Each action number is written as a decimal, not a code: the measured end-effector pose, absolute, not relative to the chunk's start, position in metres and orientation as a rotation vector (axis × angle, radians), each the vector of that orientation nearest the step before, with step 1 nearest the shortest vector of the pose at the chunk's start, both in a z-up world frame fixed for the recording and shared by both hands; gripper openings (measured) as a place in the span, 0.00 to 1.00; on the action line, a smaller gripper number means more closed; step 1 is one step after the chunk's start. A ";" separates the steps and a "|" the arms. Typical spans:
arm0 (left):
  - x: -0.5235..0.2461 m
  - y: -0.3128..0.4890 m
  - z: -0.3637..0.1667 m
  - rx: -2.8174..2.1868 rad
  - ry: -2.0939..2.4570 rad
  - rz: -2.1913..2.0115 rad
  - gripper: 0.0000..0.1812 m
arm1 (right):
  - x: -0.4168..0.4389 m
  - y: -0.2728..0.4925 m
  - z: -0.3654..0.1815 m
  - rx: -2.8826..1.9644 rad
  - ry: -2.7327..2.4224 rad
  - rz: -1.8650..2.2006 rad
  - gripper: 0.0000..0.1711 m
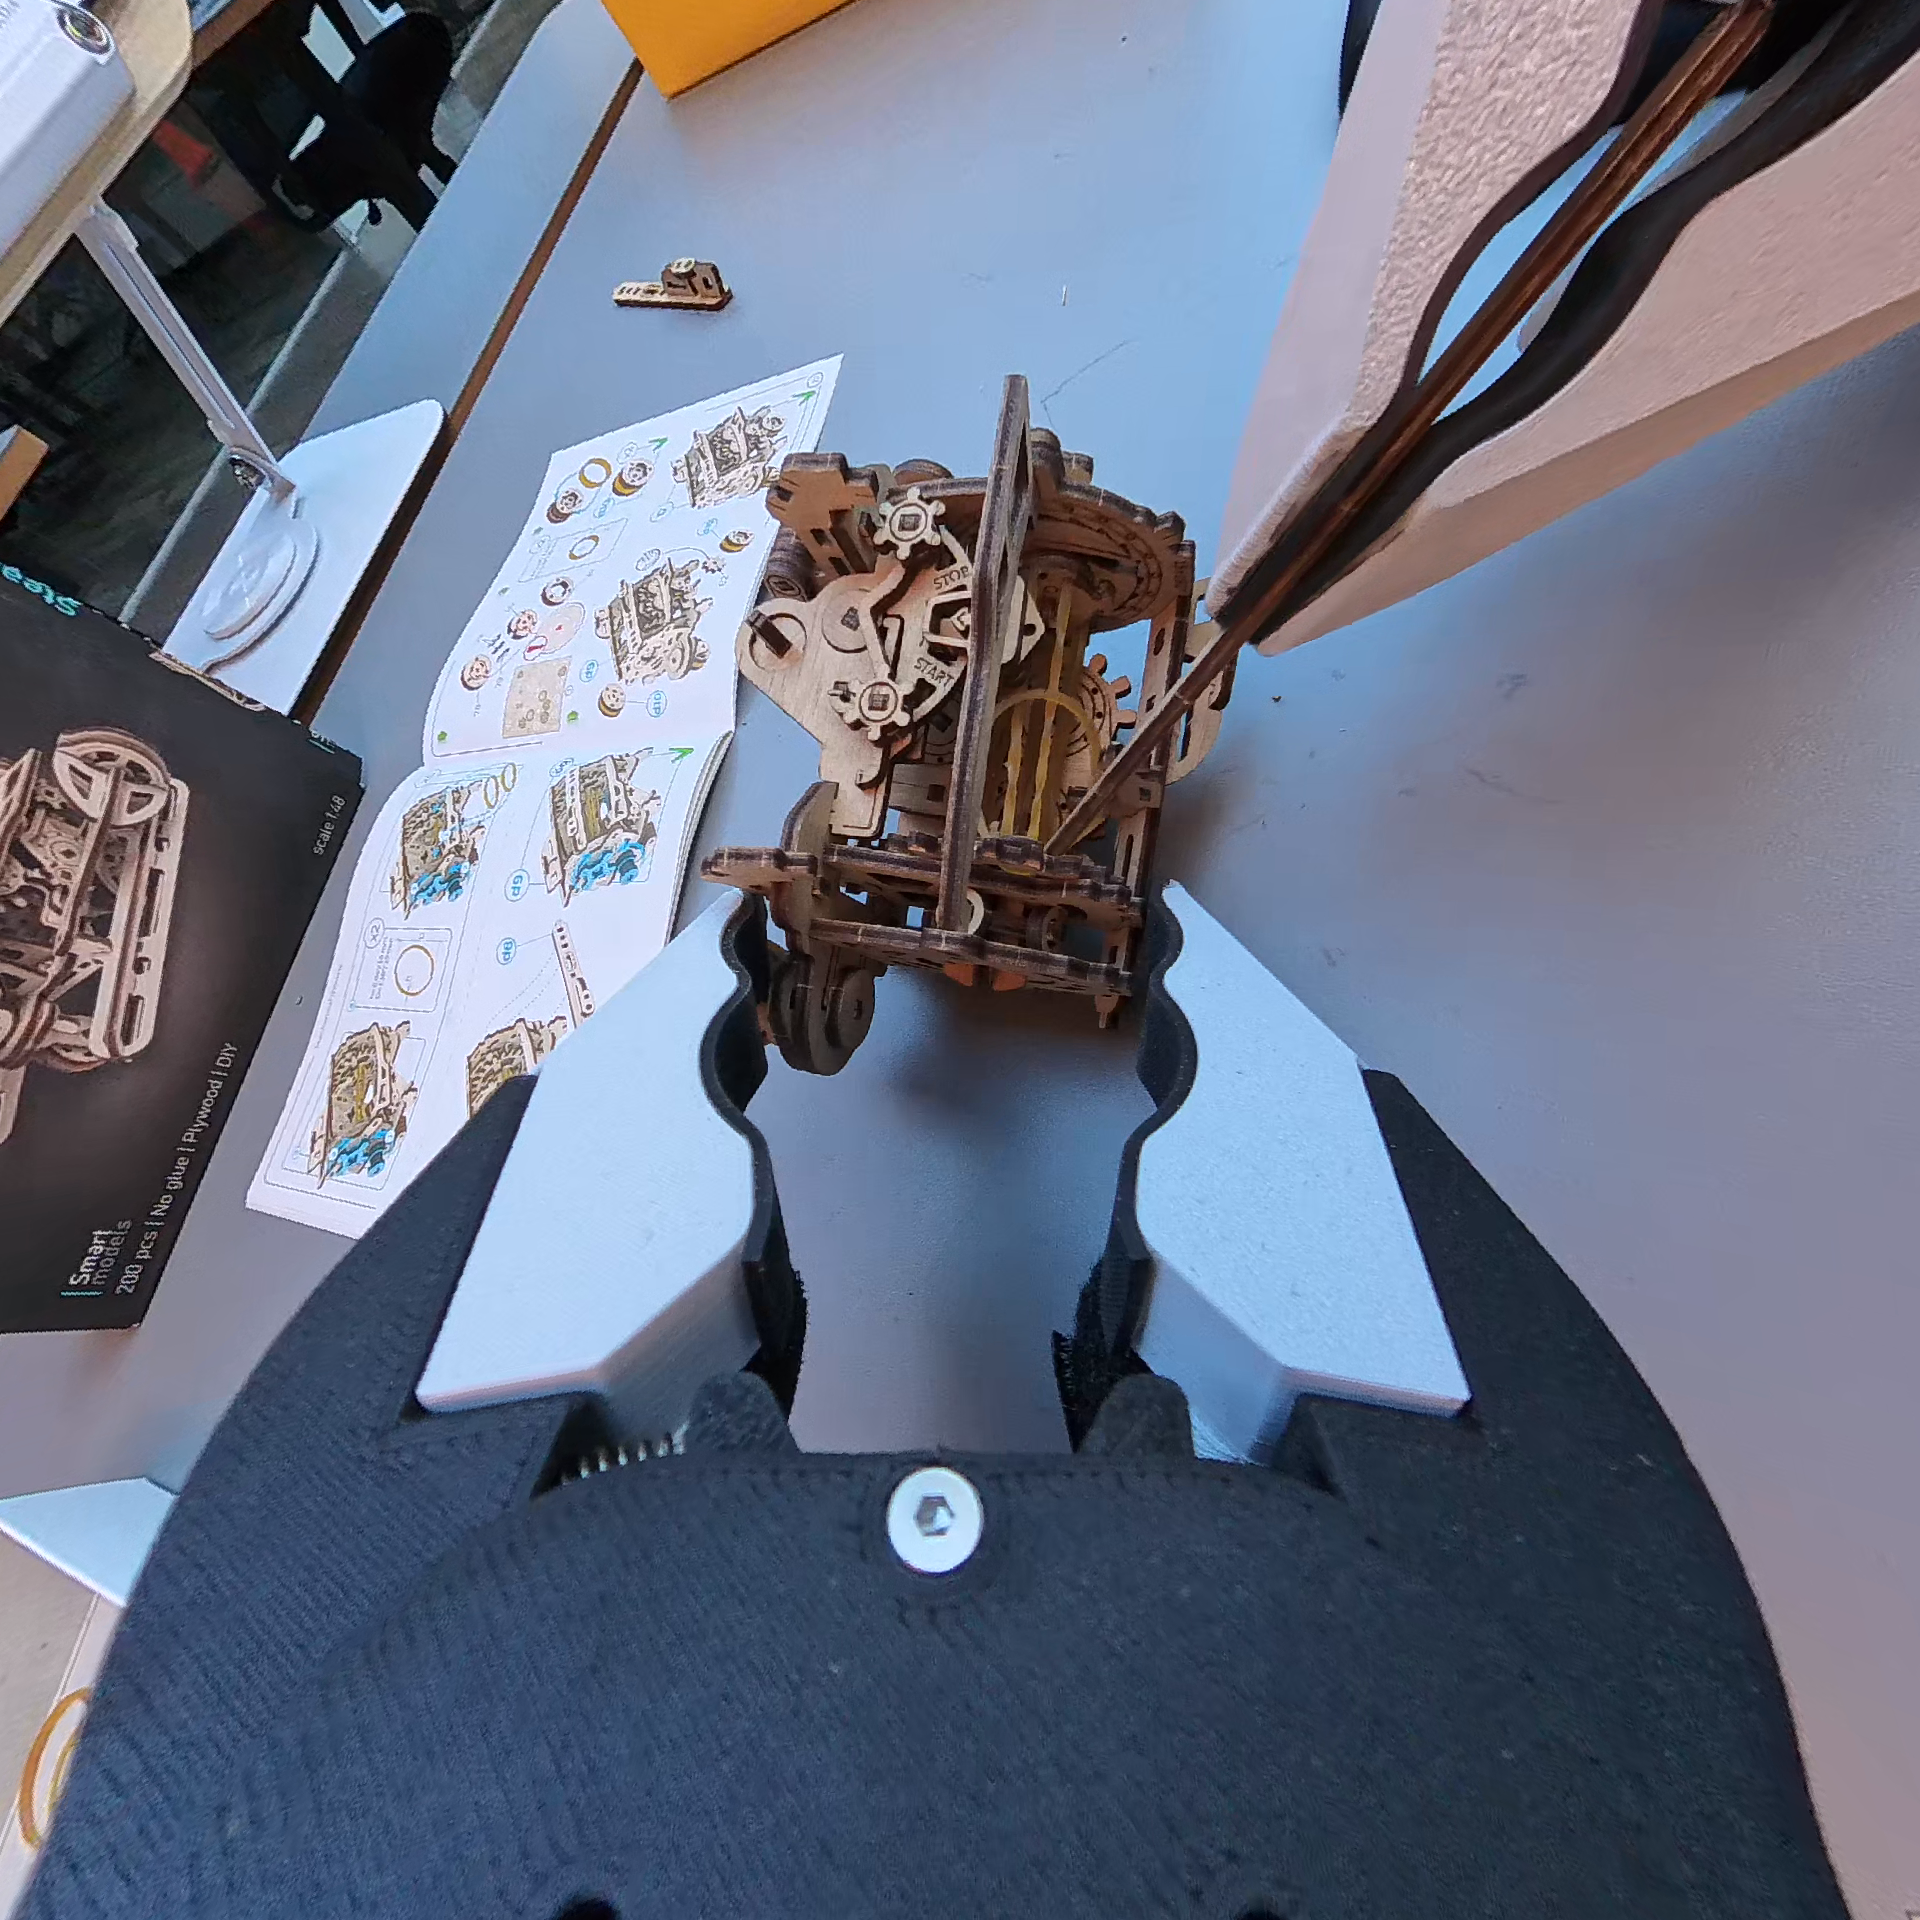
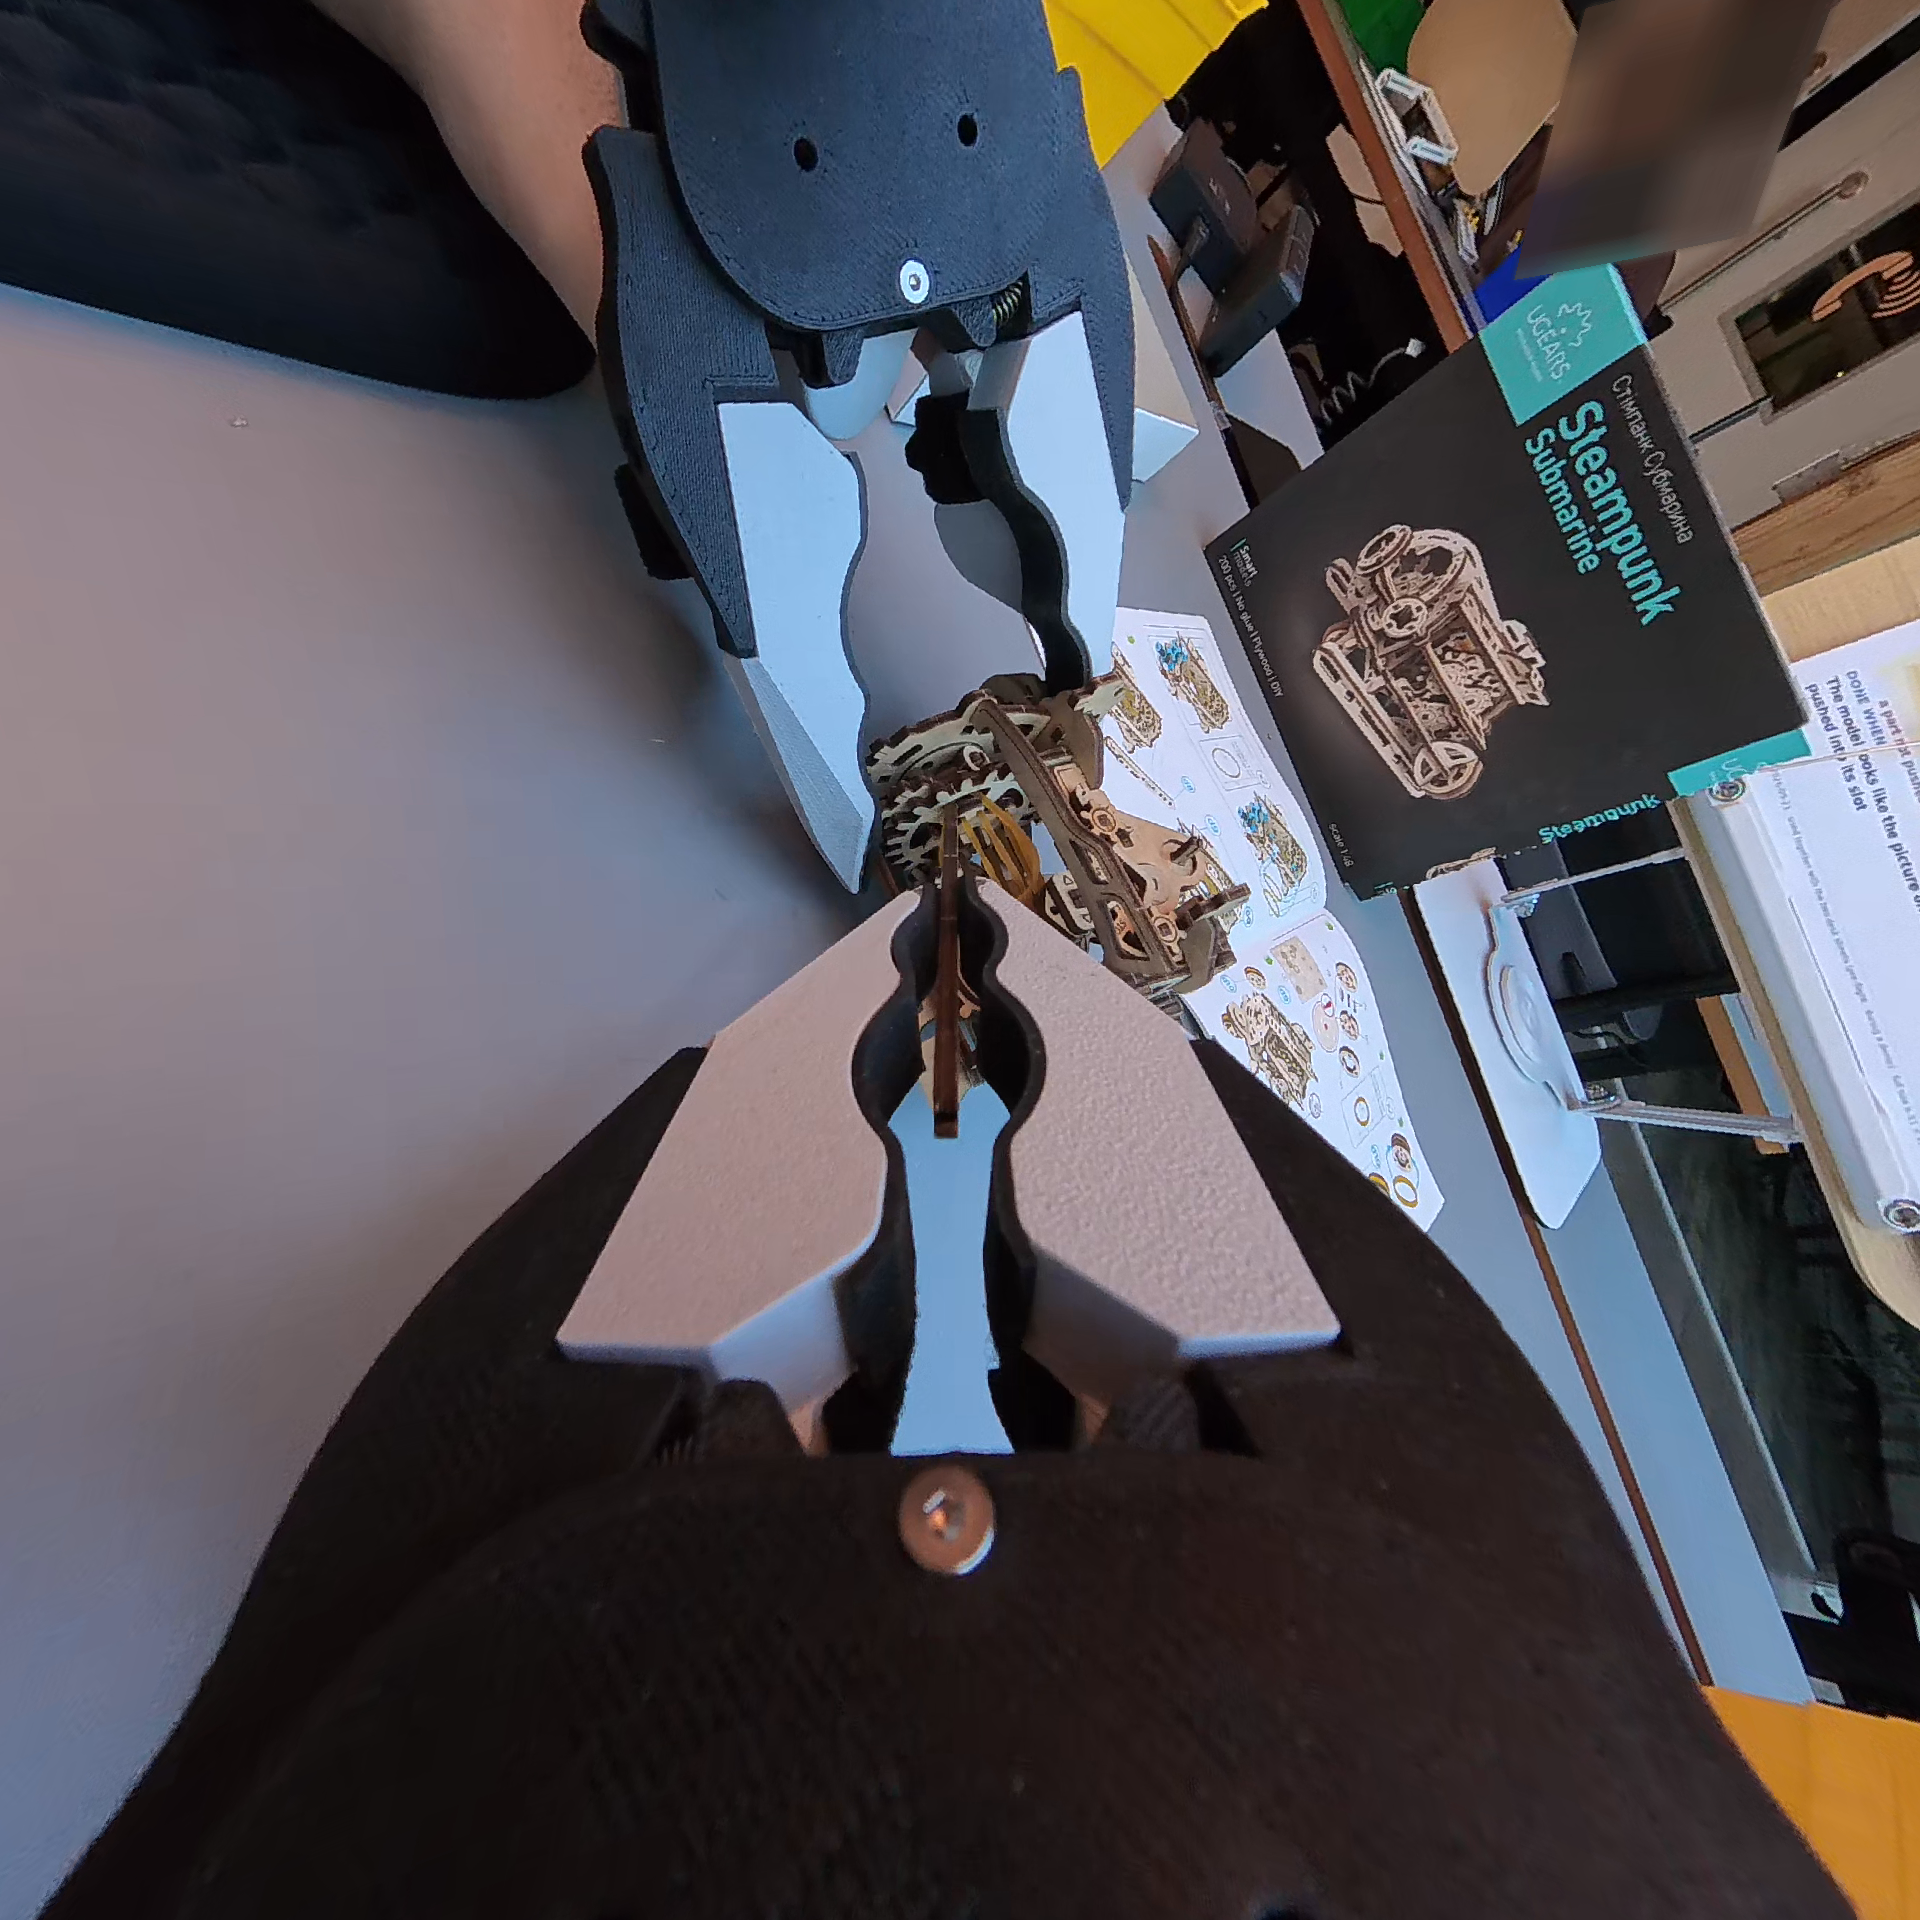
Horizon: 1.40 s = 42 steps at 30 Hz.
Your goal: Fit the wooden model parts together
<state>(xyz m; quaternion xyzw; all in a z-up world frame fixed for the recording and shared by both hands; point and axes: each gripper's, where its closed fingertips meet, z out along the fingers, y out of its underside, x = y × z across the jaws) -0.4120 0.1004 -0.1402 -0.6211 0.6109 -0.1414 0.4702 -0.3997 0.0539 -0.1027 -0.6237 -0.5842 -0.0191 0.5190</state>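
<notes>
The wooden model (image 1: 961, 727), a half-built assembly of gears, plates and yellow rubber bands, stands on the grey worktop (image 1: 1507, 987) away from its edges, just beside the open instruction booklet (image 1: 582, 748) that lies toward the worktop's long edge. The left claw (image 1: 951, 925) is spread wide, its two fingertips set on either side of the model's lower frame; whether the pads actually press the wood cannot be told, though they sit right against it. The right claw (image 2: 945, 904) is closed on a thin wooden strip (image 2: 945, 997), pinched flat between its dark pads, and the strip's far end reaches down into the model among the rubber bands. A small loose wooden piece (image 1: 673, 285) lies apart on the worktop, farther along toward an orange box (image 1: 717, 36) at the far end. The dark kit box (image 1: 135, 956) leans just past the long edge, next to the booklet.
</notes>
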 end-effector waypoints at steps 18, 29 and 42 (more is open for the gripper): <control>-0.412 0.100 -0.140 -1.524 1.494 -0.352 0.39 | -0.400 0.052 -0.106 -1.397 -1.521 -0.204 0.01; -0.411 0.101 -0.140 -1.526 1.489 -0.360 0.39 | -0.400 0.049 -0.103 -1.399 -1.497 -0.164 0.01; -0.416 0.098 -0.132 -1.529 1.429 -0.365 0.43 | -0.394 0.047 -0.099 -1.411 -1.434 -0.093 0.00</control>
